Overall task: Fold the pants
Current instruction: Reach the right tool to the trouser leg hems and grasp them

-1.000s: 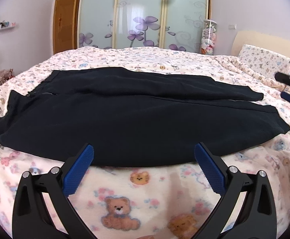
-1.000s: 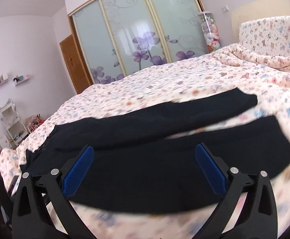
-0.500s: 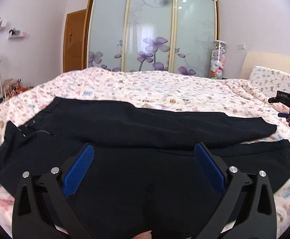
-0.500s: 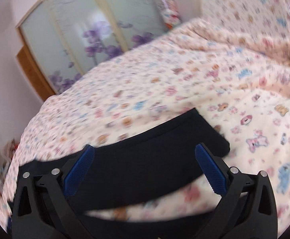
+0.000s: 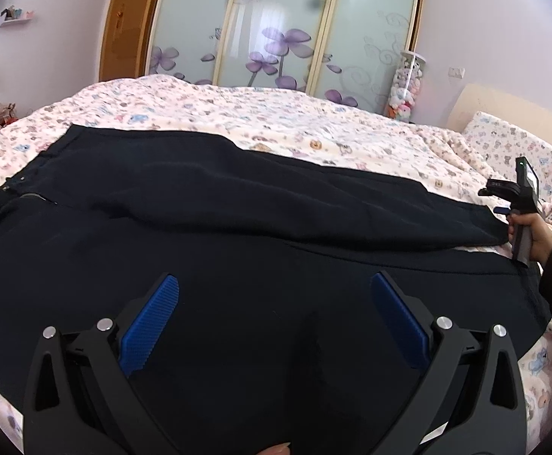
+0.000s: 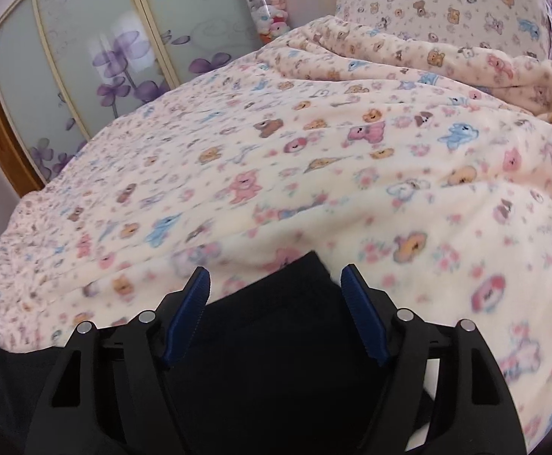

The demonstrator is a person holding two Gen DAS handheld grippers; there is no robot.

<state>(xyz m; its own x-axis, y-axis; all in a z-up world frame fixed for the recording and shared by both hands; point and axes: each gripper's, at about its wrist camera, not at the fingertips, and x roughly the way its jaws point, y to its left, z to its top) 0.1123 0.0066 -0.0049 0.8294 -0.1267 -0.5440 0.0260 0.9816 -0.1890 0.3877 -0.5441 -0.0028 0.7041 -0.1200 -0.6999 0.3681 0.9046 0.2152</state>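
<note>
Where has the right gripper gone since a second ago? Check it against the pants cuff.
Yes. The right gripper has moved toward the far leg's cuff of the pants, which now lies between its fingers; they have been closing, not yet pressing.

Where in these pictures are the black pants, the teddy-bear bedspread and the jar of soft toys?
black pants point(image 5: 238, 204): left wrist view, far leg, mid-length.
teddy-bear bedspread point(image 6: 351, 159): right wrist view, bare stretch beyond the pant hem.
jar of soft toys point(image 5: 404, 87): left wrist view, middle of the clear tube.

Black pants spread flat on bed, legs side by side, waistband at left.
</note>
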